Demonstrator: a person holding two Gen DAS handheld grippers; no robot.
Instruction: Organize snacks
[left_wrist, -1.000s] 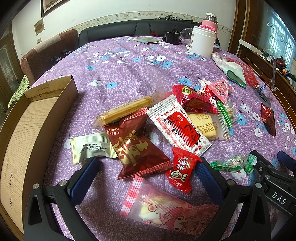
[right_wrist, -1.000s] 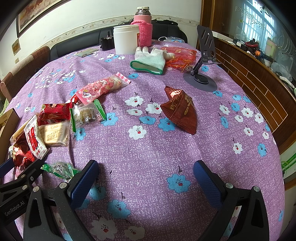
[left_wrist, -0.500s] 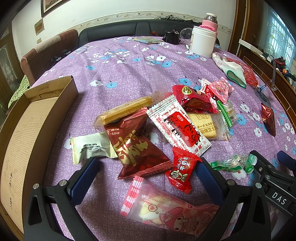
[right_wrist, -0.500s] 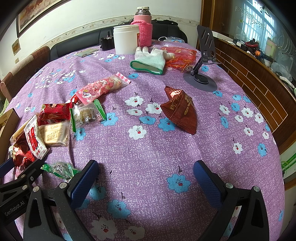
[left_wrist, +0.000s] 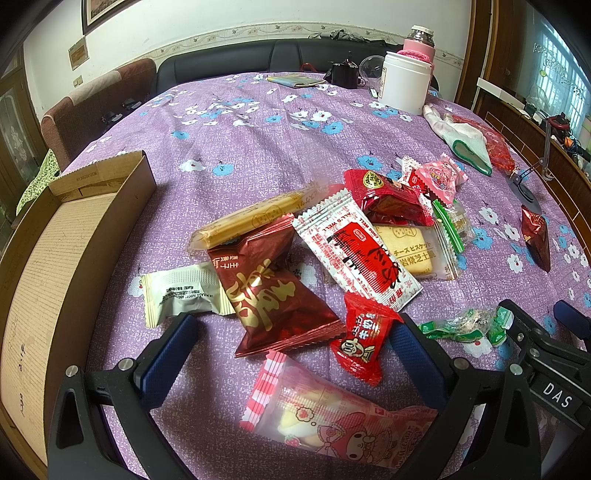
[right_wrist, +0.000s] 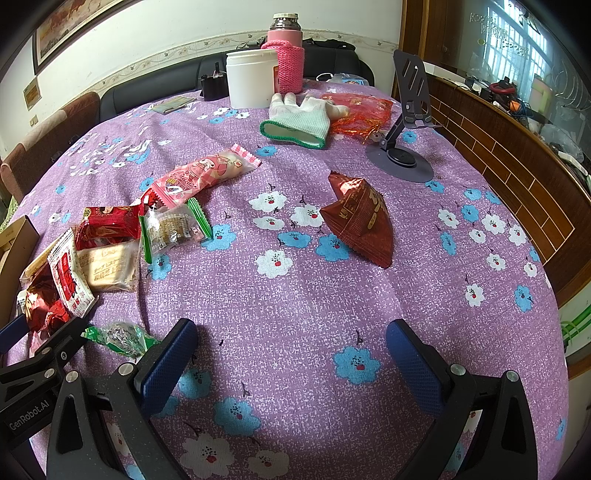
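Observation:
Several wrapped snacks lie in a loose pile on the purple flowered cloth. My left gripper (left_wrist: 291, 332) stands open low over them, its fingers either side of a dark red foil pack (left_wrist: 273, 295) and a small red candy pack (left_wrist: 364, 341). A pink cartoon pack (left_wrist: 332, 417) lies just below it. A white-and-red sachet (left_wrist: 354, 254), a long biscuit stick (left_wrist: 251, 221) and a pale green-white pack (left_wrist: 181, 295) lie nearby. The open cardboard box (left_wrist: 55, 258) stands at the left. My right gripper (right_wrist: 288, 347) is open over bare cloth. A lone dark red foil pack (right_wrist: 360, 221) lies ahead of it.
At the far side stand a white tub (right_wrist: 251, 79) and a pink-sleeved flask (right_wrist: 286, 55). A white glove (right_wrist: 299, 120), a red mesh bag (right_wrist: 358, 110) and a grey phone stand (right_wrist: 402, 158) sit at the right. A green candy (right_wrist: 118, 338) lies between the grippers.

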